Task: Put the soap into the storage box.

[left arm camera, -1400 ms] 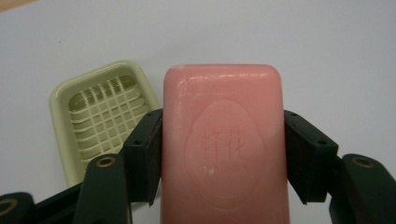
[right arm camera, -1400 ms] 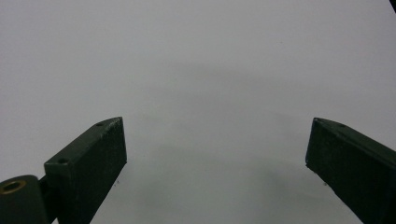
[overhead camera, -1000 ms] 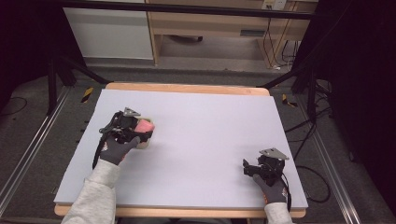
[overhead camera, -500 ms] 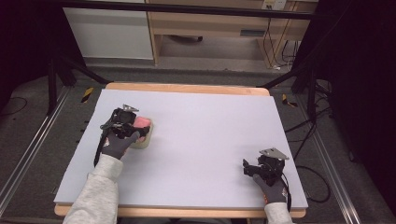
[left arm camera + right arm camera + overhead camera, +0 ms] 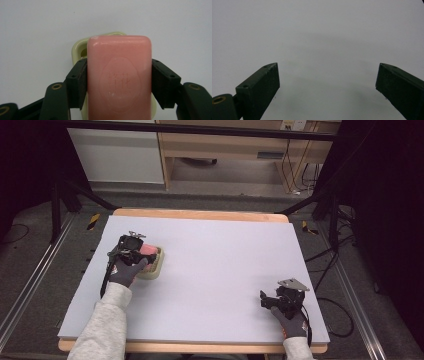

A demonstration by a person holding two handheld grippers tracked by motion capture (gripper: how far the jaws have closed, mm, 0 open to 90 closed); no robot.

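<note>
A pink bar of soap (image 5: 119, 77) with an embossed oval mark sits between the two black jaws of my left gripper (image 5: 119, 85), which is shut on its long sides. Under and behind the bar lies a pale yellow-green soap dish (image 5: 78, 47). From above, the left gripper (image 5: 136, 251) holds the soap (image 5: 148, 249) just over the dish (image 5: 154, 268) at the left of the white table. My right gripper (image 5: 270, 301) rests near the table's front right, open with nothing between its fingers (image 5: 260, 87).
The white board (image 5: 220, 260) lies on a wooden table with a lip at the far edge. Dark floor, tripod legs and cables surround it; a cabinet and shelf stand at the back.
My left gripper has carried the soap a little toward the far left and down, closer over the dish. The right gripper has stayed where it was.
</note>
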